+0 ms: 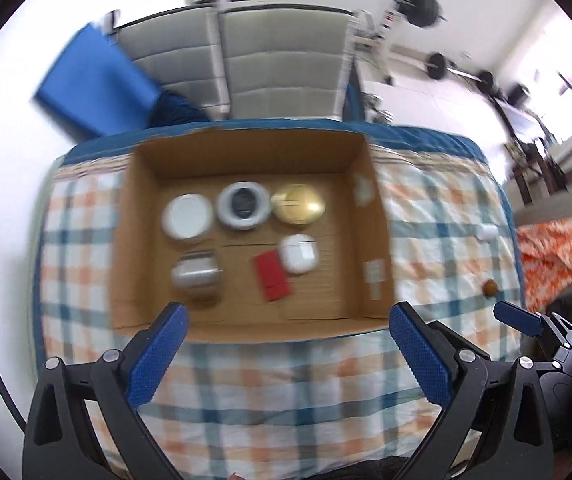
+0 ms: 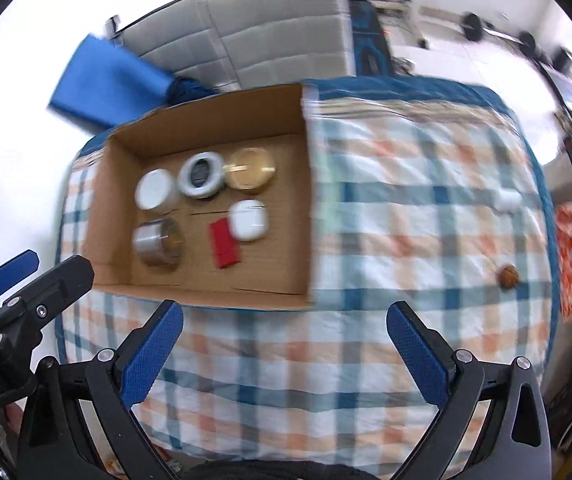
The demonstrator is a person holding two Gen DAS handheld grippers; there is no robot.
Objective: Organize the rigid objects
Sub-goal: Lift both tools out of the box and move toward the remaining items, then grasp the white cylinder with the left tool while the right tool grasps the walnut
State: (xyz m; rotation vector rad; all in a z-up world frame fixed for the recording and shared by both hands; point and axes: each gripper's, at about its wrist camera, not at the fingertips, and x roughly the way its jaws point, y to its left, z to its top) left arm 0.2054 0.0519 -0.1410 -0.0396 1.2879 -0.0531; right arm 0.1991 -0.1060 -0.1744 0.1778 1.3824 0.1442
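On the plaid-covered surface (image 1: pixel 286 380) sits an open cardboard box (image 1: pixel 245 152), and both claws hang above the near edge with nothing in them. The left claw (image 1: pixel 286 320) is spread wide, its blue-padded fingers (image 1: pixel 157 356) framing the box's near wall, empty between them. The right claw (image 2: pixel 281 316) is just as wide apart, released, over bare cloth to the right of the box. Inside the box, the back row reads left to right: a white round lid (image 1: pixel 187 216), a grey ring-shaped item with a dark centre (image 1: pixel 242 205), touching or very nearly touching a gold round tin (image 1: pixel 298 203). In front of them, a silver cylinder on its side (image 1: pixel 197 276) at the left, a red flat rectangular piece (image 1: pixel 271 276) in the middle, and a white earbud-style case (image 1: pixel 298 253) just beside it, edges meeting or close to it; motion blur makes that hard to call. Out on the cloth, well apart from the box at the far right, a small brown round object (image 2: pixel 508 276) lies alone, with a small white object (image 2: pixel 508 200) farther back. Behind the surface, a blue sheet (image 1: pixel 93 84) leans by grey cushioned chair backs (image 1: pixel 281 64).
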